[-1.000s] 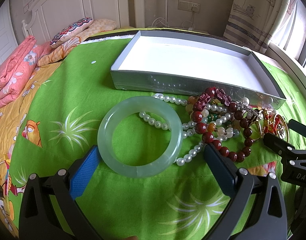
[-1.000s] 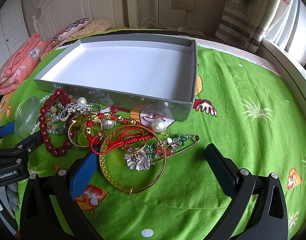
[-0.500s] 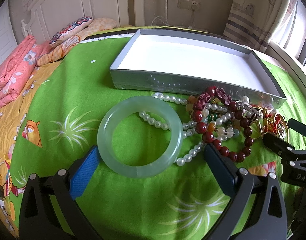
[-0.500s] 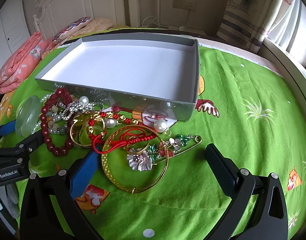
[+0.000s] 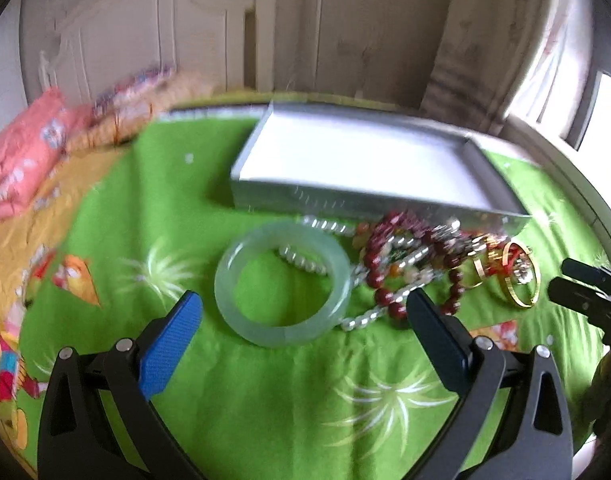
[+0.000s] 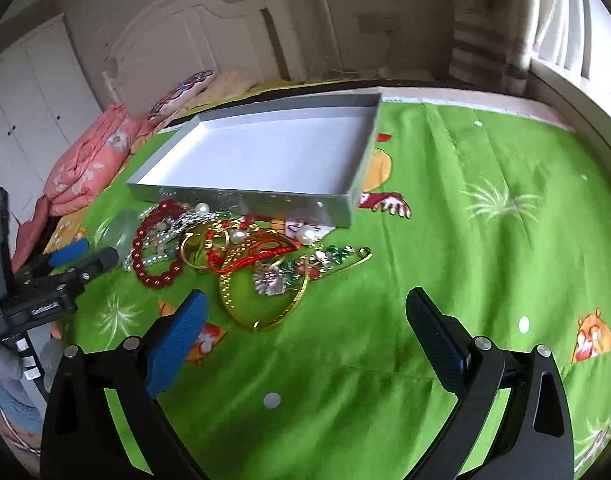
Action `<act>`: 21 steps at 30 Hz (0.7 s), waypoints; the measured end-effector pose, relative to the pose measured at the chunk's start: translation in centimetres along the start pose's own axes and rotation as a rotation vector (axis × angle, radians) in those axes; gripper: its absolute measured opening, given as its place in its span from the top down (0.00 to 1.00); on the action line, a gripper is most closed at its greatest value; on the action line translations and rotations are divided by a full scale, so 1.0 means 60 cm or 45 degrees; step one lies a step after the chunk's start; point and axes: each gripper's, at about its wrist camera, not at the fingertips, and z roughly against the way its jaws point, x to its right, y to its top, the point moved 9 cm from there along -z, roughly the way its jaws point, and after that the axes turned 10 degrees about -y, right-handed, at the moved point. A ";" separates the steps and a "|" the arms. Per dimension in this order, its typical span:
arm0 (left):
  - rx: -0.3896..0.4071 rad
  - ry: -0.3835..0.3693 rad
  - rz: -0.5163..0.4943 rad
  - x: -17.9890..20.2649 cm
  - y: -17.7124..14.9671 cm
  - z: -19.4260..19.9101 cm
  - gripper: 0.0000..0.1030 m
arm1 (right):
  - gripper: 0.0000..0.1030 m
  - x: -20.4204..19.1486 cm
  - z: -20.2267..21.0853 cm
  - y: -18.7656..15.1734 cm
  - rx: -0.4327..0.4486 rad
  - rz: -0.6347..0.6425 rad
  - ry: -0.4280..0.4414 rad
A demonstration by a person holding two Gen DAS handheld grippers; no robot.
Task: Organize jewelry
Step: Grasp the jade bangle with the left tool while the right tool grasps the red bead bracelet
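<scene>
A pile of jewelry lies on the green bedspread in front of an empty silver tray. A pale green jade bangle lies at the pile's left, with a red bead bracelet, a pearl string and a gold bangle beside it. My left gripper is open and empty, just short of the jade bangle. My right gripper is open and empty, above the bedspread near the gold bangle and a flower brooch.
Pink folded bedding and pillows lie at the far left by the white headboard. A window and curtain stand at the right. Open green bedspread stretches right of the tray.
Both grippers have lifted and pulled back from the pile, so the jewelry and tray look smaller and lower. The right view has swung rightwards. Nothing was picked up.
</scene>
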 end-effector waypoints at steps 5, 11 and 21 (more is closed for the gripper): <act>0.062 -0.008 -0.052 0.019 0.004 0.016 0.02 | 0.19 -0.051 -0.005 -0.007 0.020 0.221 -0.067; 0.070 -0.103 -0.049 0.028 0.005 0.022 0.02 | 0.30 -0.048 -0.033 -0.016 -0.077 0.226 -0.083; 0.030 -0.165 -0.057 0.031 -0.002 0.021 0.14 | 0.59 -0.043 -0.014 -0.012 0.020 0.209 -0.131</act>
